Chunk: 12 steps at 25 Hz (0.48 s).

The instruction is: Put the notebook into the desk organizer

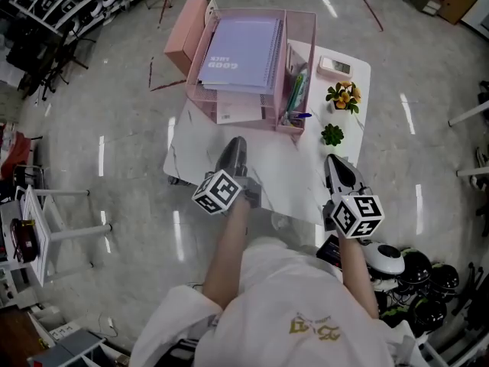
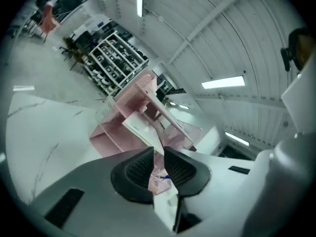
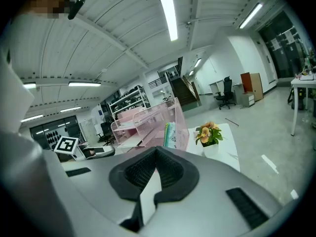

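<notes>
Lying flat in the top tray of the pink desk organizer (image 1: 252,11), upper centre of the head view, the purple spiral notebook (image 1: 243,52) looks light and fairly stiff, easiest gripped by its unbound edge. Pens (image 1: 296,94) fill the right slot and papers (image 1: 238,109) sit below. The left gripper (image 1: 235,147) has its jaws slightly apart and empty. The right gripper (image 1: 336,167) has its jaws together.

Lavender spiral notebook (image 1: 241,52), lying flat atop pink mesh desk organizer (image 1: 302,37)
</notes>
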Motion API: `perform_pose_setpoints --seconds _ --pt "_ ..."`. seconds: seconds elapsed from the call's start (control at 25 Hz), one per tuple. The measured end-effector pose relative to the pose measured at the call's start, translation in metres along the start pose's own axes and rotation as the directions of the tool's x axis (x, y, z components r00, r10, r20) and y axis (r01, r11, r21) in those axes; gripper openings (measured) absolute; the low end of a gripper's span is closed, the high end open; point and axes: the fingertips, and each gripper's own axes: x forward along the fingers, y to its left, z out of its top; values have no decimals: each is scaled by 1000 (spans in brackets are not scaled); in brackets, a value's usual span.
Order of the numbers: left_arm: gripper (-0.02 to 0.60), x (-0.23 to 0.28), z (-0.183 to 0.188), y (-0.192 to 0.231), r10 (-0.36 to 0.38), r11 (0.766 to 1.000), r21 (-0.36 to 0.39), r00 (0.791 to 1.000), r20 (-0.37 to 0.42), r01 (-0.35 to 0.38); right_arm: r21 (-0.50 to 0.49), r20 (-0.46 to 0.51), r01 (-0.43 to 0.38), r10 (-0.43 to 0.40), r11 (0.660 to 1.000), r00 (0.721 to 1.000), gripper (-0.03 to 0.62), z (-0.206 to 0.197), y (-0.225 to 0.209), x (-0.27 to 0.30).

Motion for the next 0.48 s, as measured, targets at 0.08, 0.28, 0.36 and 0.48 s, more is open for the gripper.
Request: perform_pose_setpoints --seconds 0.08,0.28,0.36,0.48 --pt "52 -15 -9 -20 -14 995 94 1000 -26 17 -8 11 -6 6 1000 1000 11 0 7 -15" --pt "18 -49 -22 -61 -110 981 154 992 -67 119 -22 56 -12 13 1000 998 11 -2 22 -54" --pt "18 -65 -27 -73 -135 975 169 987 -86 148 -19 75 0 2 1000 997 11 -5 26 -72" --pt "18 -87 -33 -88 -162 964 196 982 -97 179 -20 112 15 -13 1000 994 11 -6 34 -97"
